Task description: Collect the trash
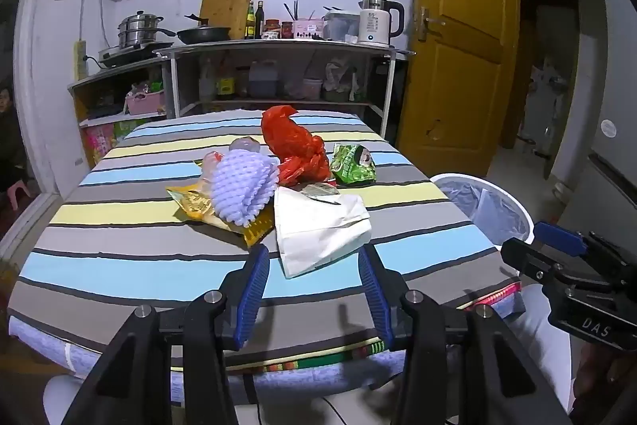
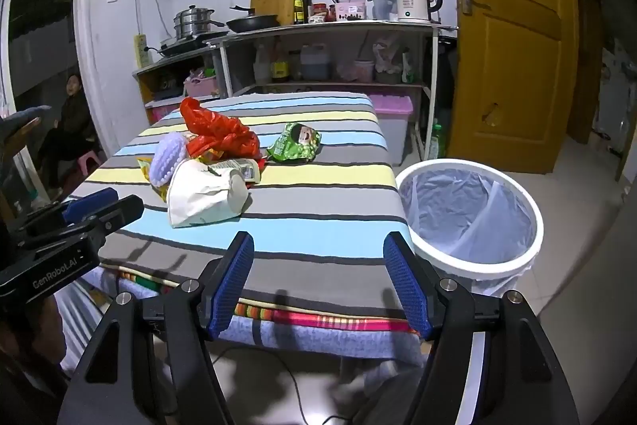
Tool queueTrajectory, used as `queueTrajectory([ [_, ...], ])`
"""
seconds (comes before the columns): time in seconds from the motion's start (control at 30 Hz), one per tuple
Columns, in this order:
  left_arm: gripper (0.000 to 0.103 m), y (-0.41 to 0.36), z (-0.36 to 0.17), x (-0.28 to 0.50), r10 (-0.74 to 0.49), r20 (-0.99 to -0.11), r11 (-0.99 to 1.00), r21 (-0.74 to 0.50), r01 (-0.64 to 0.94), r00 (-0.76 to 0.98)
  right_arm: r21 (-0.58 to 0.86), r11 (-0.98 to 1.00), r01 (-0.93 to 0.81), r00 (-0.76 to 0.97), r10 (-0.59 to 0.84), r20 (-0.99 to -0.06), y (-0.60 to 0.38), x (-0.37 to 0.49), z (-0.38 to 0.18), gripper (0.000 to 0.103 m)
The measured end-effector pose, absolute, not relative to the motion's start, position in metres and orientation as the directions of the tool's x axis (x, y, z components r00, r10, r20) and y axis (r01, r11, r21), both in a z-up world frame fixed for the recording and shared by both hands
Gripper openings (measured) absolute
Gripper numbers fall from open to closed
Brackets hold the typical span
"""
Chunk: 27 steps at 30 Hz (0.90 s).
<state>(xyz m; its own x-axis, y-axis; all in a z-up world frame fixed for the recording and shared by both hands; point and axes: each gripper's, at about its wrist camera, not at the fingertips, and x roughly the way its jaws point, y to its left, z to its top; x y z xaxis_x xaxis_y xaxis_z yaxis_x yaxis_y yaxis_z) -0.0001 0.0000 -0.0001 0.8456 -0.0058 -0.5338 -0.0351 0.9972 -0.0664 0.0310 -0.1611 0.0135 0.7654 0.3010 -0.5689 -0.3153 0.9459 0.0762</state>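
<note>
Trash lies piled on the striped table (image 1: 119, 257): a white paper bag (image 1: 318, 230) nearest, a purple foam net (image 1: 243, 186), a yellow wrapper (image 1: 191, 204), a red plastic bag (image 1: 294, 146) and a green snack packet (image 1: 354, 164). My left gripper (image 1: 312, 265) is open and empty, just short of the white bag. My right gripper (image 2: 320, 257) is open and empty above the table's near edge (image 2: 318, 265), with the white bag (image 2: 199, 198) ahead to the left. A white bin (image 2: 469, 218) with a liner stands on the floor right of the table.
Shelving (image 1: 278, 74) with pots, bottles and a kettle (image 1: 378, 20) stands behind the table. A yellow door (image 1: 458, 26) is at the right. A seated person (image 2: 67, 122) is at the far left. A pink-lidded box (image 2: 392, 130) sits beyond the table.
</note>
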Motion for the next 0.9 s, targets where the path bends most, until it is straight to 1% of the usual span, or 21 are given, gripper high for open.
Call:
queueTrajectory([
  [0.03, 0.046, 0.000, 0.000, 0.000, -0.006, -0.534, 0.997, -0.065, -0.035, 0.845, 0.092, 0.944, -0.316, 0.759, 0.310, -0.572, -0.162, 0.032, 0.013, 0.068],
  [0.27, 0.046, -0.005, -0.002, 0.000, -0.023, -0.539, 0.997, -0.072, -0.019, 0.842, 0.073, 0.947, -0.314, 0.769, 0.298, -0.566, -0.160, 0.024, 0.015, 0.068],
  [0.33, 0.046, -0.010, 0.005, -0.001, -0.045, -0.539, 0.996, -0.087, -0.003, 0.841, 0.073, 0.948, -0.311, 0.770, 0.296, -0.565, -0.161, 0.026, 0.015, 0.068],
  [0.9, 0.046, -0.008, 0.006, -0.007, -0.063, -0.516, 0.994, -0.106, 0.009, 0.854, 0.074, 0.952, -0.298, 0.779, 0.288, -0.558, -0.165, 0.022, 0.020, 0.068],
])
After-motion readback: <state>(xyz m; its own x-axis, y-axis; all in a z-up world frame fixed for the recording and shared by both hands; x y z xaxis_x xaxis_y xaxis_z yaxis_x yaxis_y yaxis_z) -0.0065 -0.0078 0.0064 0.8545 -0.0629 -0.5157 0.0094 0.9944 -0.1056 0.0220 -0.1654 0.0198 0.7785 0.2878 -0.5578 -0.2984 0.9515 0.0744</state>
